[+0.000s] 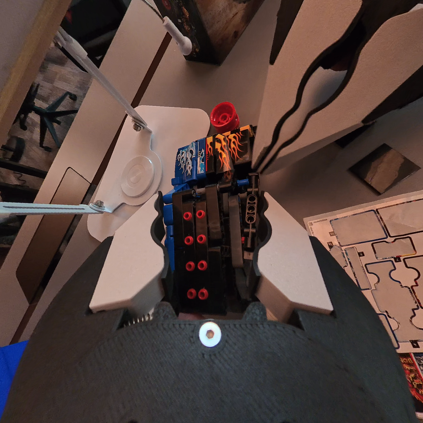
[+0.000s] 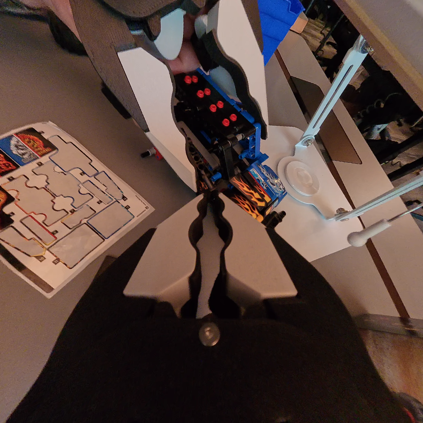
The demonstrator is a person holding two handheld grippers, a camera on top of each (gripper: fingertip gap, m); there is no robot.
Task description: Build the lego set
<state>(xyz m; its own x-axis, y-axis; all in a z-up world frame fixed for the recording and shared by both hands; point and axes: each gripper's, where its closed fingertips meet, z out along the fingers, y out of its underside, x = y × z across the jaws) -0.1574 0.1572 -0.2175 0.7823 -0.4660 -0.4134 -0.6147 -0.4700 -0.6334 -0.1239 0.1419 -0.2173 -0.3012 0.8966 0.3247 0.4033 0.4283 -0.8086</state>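
Observation:
The lego car model (image 1: 206,229) is black with red pins, a blue side and flame stickers at its far end. My left gripper (image 1: 210,201) is shut on its sides and holds it above the table. In the right wrist view the model (image 2: 219,119) sits between the left gripper's fingers (image 2: 155,103). My right gripper (image 2: 211,194) is shut, its tips against the dark side of the model near the flame stickers. Whether they pinch a part is hidden. It reaches in from the upper right in the left wrist view (image 1: 255,170). A red wheel hub (image 1: 225,116) lies beyond the model.
A sticker sheet (image 1: 377,263) lies on the grey table, also in the right wrist view (image 2: 64,206). A white stand plate with slotted arms (image 1: 142,164) is beside the model. The set's box (image 1: 206,29) stands farther back. A small red-and-black part (image 2: 152,153) lies on the table. It is some 10 cm from my right tips to the red wheel hub (image 1: 225,116).

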